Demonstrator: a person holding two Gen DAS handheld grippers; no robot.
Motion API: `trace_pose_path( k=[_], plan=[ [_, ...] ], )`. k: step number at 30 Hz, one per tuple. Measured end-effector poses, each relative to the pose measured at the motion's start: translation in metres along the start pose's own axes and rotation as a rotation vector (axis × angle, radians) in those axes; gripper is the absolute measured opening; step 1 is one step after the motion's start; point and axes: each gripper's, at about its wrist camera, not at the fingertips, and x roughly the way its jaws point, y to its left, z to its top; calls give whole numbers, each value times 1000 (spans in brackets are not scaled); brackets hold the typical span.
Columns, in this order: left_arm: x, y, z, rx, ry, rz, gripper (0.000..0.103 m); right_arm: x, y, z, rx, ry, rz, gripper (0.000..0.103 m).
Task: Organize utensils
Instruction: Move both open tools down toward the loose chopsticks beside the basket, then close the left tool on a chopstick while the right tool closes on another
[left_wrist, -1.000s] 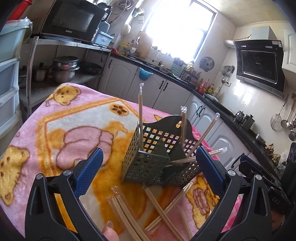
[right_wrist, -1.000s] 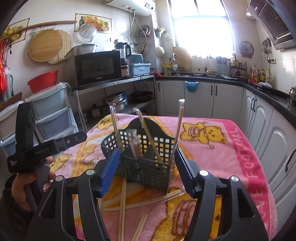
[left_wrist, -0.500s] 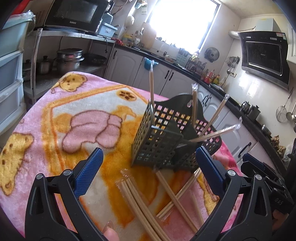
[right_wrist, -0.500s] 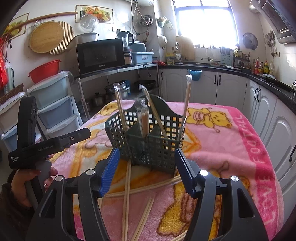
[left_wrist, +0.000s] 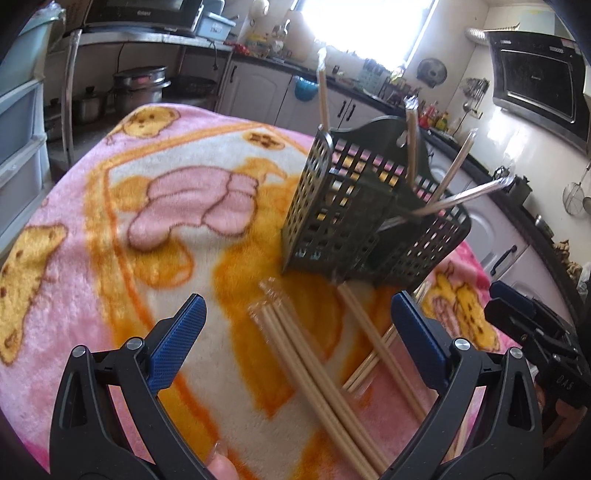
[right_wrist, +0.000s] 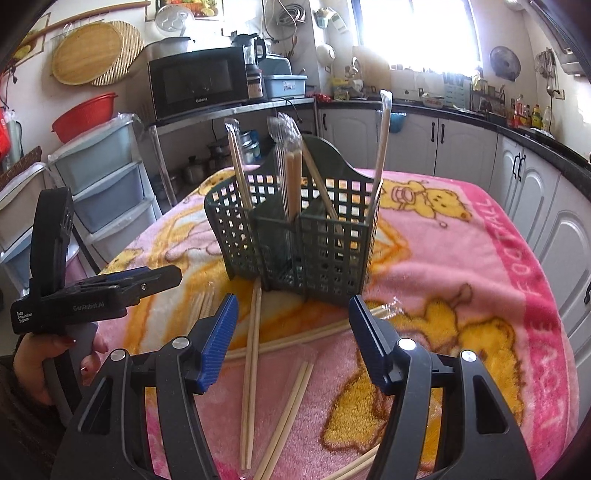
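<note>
A dark green lattice utensil caddy (left_wrist: 373, 218) (right_wrist: 299, 240) stands upright on the pink bear blanket (left_wrist: 110, 229), with several wrapped chopstick pairs (right_wrist: 290, 166) standing in it. More wrapped chopsticks (left_wrist: 314, 369) (right_wrist: 251, 354) lie loose on the blanket in front of it. My left gripper (left_wrist: 295, 332) is open and empty, low over a bundle of loose chopsticks. My right gripper (right_wrist: 291, 332) is open and empty, just before the caddy, above crossed chopsticks. The left gripper also shows at the left in the right wrist view (right_wrist: 110, 291).
A metal shelf with a microwave (right_wrist: 199, 85) and pots, and plastic drawers (right_wrist: 103, 177), stand beyond the table's far left. White cabinets and a black counter (right_wrist: 480, 140) run behind and to the right. The blanket's edge drops off on the right (right_wrist: 546, 332).
Both grippers have moved down and closer to the loose chopsticks before the caddy. Both stay open and empty. The caddy has not moved.
</note>
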Motion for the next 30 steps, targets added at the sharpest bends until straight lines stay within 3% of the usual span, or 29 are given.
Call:
trace_pose_path(
  k=[3,5,12,14,23,30],
  plan=[
    [6,5,-5,-13,36,-9,91,4,0,-3,0,15,-2,60],
    [10,8,-7,-28,57,-21,79,7,-1,-5,1,28,-7,60],
    [28,23,-12,-102,138,-59,56,21,-3,-12,3,89,-10,58],
    [33,27,-12,-119,154,-64,45,23,-4,-15,5,102,-6,55],
    [50,40,-4,-186,178,-88,36,43,-11,-24,39,189,-3,47],
    [54,50,-3,-223,170,-93,15,60,-21,-31,95,265,13,41]
  ],
)
